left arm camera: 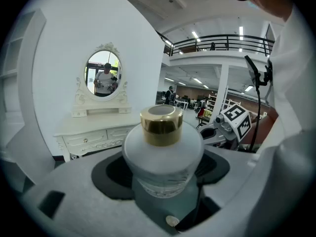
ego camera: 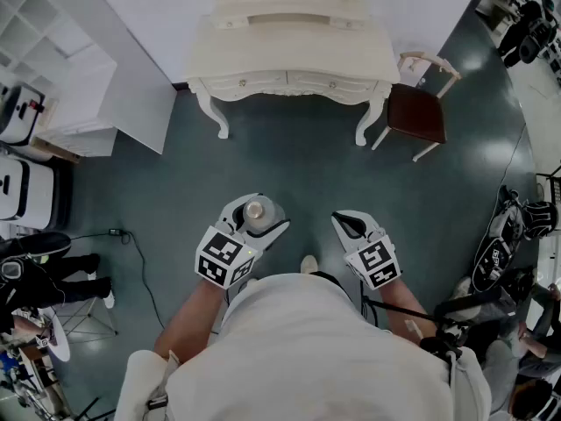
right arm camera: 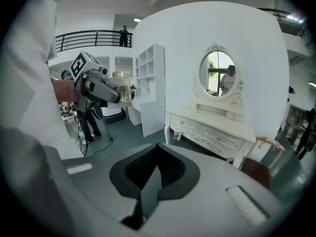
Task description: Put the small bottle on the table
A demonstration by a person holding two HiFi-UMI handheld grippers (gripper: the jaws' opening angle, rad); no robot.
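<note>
head cam: top-down | L/R cams: fwd, low | all share dressing table [ego camera: 294, 46]

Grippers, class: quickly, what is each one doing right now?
Left gripper: closed on the small bottle.
Right gripper: closed, holding nothing.

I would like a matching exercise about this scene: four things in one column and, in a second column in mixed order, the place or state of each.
Things
1. small frosted glass bottle with gold cap
2. right gripper
3. cream carved dressing table
4. dark brown chair with pale frame

Place or state
a. against the white wall
b. empty, jaws close together
c. clamped in the left gripper
d. beside the table's right end, head view

Pairs: 1-c, 2-b, 3-a, 4-d
</note>
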